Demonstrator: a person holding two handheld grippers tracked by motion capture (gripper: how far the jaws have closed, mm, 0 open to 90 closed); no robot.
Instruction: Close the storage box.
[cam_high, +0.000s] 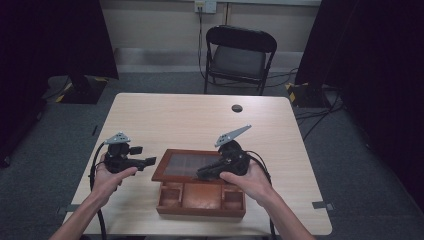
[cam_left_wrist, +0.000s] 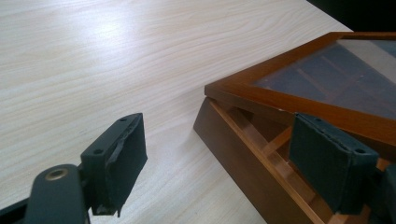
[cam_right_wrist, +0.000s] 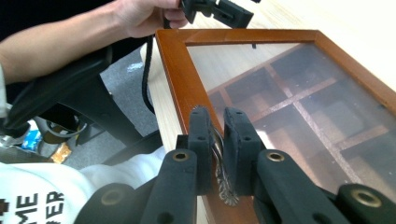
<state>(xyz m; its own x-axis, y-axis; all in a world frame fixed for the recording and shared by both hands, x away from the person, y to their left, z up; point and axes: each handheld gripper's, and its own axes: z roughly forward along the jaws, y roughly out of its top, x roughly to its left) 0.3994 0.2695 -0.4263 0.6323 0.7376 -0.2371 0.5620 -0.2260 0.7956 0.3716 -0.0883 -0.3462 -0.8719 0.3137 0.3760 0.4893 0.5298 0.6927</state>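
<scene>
On the table (cam_high: 165, 117), the box lid (cam_high: 187, 165) lies long-axis crosswise, right tool (cam_right_wrist: 218, 140) clenched on its latch (cam_right_wrist: 224, 186).

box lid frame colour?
Reddish-brown wood lid frame around a clear pane; right gripper view shows it best.

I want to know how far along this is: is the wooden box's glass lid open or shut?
Partly open. The lid is lifted and shifted back off the box, baring its front compartments; the right gripper is clamped on its metal clasp.
</scene>
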